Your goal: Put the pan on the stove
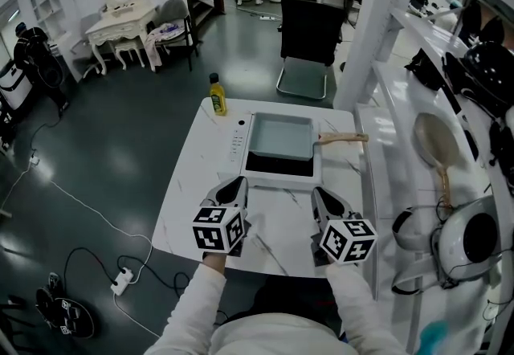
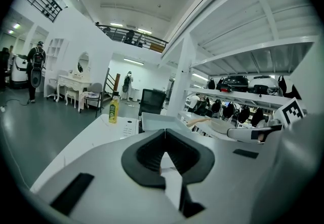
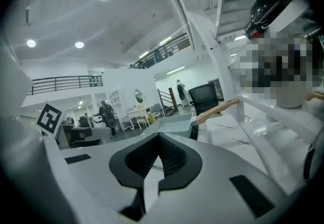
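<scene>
A square pale-grey pan [image 1: 279, 136] with a wooden handle [image 1: 344, 137] pointing right sits on the far half of the flat stove [image 1: 277, 165] on the white table [image 1: 193, 185]. My left gripper [image 1: 238, 181] and right gripper [image 1: 320, 192] hover side by side over the table's near part, just short of the stove's front edge. Both are shut with nothing between their jaws. In the left gripper view the gripper's tips [image 2: 165, 129] meet in front of the pan [image 2: 157, 119]. The right gripper view shows that gripper [image 3: 158, 135] shut, with the pan [image 3: 172, 125] and its handle [image 3: 217, 109] ahead.
A yellow bottle [image 1: 217, 95] stands at the table's far left corner. White shelving [image 1: 418, 48] with a round pan [image 1: 434, 140] and dark gear runs along the right. A black chair [image 1: 309, 44] stands beyond the table. Cables and a power strip [image 1: 122, 280] lie on the floor at left.
</scene>
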The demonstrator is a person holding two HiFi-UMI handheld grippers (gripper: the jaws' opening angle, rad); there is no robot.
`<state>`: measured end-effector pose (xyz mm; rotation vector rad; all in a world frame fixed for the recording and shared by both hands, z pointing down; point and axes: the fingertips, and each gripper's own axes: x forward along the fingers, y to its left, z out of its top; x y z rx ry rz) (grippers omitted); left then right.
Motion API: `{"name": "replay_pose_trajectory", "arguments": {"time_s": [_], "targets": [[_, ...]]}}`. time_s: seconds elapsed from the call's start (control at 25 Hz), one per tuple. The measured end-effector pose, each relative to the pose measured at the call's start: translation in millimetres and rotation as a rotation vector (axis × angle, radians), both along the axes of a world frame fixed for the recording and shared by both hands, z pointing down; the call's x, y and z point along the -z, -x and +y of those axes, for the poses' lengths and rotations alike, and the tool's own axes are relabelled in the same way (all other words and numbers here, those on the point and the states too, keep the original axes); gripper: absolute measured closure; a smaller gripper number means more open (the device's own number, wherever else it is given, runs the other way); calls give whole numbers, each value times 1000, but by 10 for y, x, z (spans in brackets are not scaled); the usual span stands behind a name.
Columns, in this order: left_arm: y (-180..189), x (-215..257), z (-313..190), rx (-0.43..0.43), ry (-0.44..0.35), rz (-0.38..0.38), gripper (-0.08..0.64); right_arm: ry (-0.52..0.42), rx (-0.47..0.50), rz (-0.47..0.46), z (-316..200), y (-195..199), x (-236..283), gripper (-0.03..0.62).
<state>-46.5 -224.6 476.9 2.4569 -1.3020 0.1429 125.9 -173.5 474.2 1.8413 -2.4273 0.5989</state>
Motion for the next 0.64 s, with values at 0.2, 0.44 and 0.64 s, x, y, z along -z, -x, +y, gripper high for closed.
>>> {"name": "replay_pose_trajectory", "arguments": {"time_s": [0.2,0.44,0.64], "targets": [[7,4,50,2,-12,-5,538,3,-16,12,46,-19,-29,566],[24,9,92,9,-10,-10,538,3,-23,16,67,-37,-14,566],[32,10,86,12,-10,-11,538,7,-25,10,57,-56,-30,566]]}}
